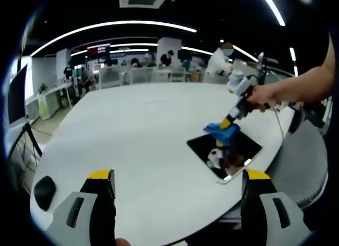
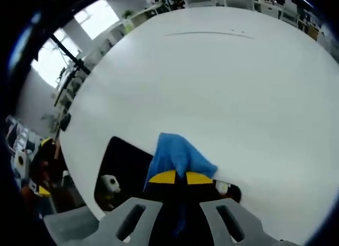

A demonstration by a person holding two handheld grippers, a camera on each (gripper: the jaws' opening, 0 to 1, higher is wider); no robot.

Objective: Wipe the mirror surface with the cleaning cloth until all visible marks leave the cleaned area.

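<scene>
A dark rectangular mirror (image 1: 228, 150) lies flat near the right edge of the white table (image 1: 137, 129). My right gripper (image 1: 229, 123), held by a person's hand, presses a blue cleaning cloth (image 1: 222, 132) onto the mirror's far side. In the right gripper view the yellow-tipped jaws are shut on the blue cloth (image 2: 177, 156), which spreads over the mirror (image 2: 124, 166) and the table beyond. My left gripper (image 1: 177, 177) stands open above the table's near edge, well short of the mirror, with nothing between its jaws.
A black oval object (image 1: 44, 190) lies on the table at the near left. A person's forearm (image 1: 296, 89) reaches in from the right. Behind the table are desks, chairs and several people. A grey chair (image 1: 304, 161) stands beside the table's right edge.
</scene>
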